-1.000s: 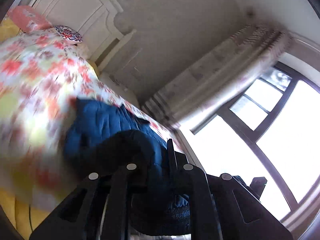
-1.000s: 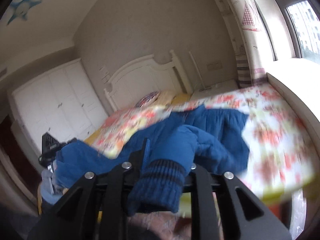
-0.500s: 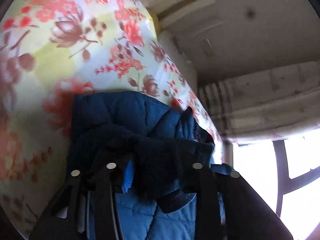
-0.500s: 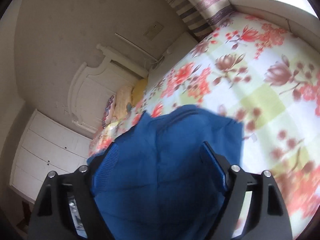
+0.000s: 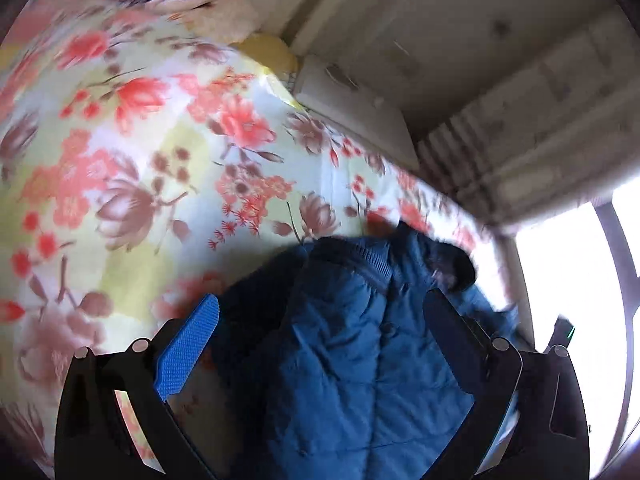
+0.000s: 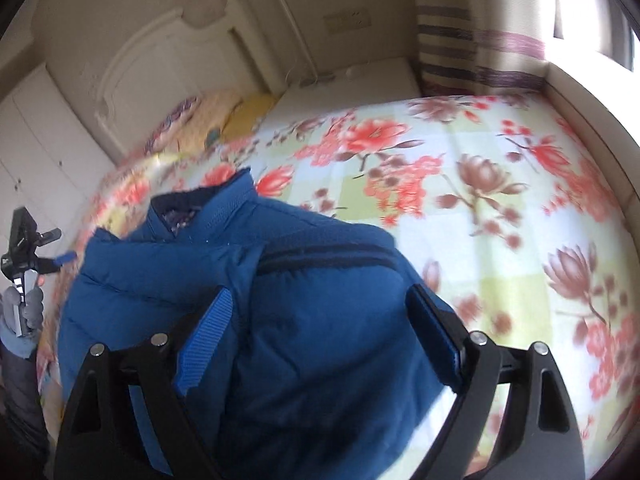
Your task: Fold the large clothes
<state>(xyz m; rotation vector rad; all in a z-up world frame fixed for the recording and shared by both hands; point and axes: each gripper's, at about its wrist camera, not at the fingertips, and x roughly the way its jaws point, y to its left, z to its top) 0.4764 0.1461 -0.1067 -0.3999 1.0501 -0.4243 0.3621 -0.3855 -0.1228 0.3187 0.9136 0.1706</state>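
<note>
A blue quilted jacket (image 5: 360, 360) lies on the floral bedspread (image 5: 140, 160). In the left wrist view my left gripper (image 5: 320, 320) is open, its fingers spread wide over the jacket's dark ribbed hem, holding nothing. In the right wrist view the jacket (image 6: 300, 320) is bunched with a dark-striped cuff on top, its collar toward the headboard. My right gripper (image 6: 320, 312) is open, fingers spread above the jacket. The left gripper also shows at the far left of the right wrist view (image 6: 24, 248), in a gloved hand.
A white headboard (image 6: 160, 52) and pillows (image 6: 208, 116) stand at the bed's far end. A white nightstand (image 6: 348, 84) and a striped curtain (image 6: 480, 40) are beside it. A white wardrobe (image 6: 36, 132) is at the left. A bright window (image 5: 568, 280) is at the right.
Both grippers have opened and let go of the jacket, which now lies on the bed. Both views have swung toward the bedspread and headboard.
</note>
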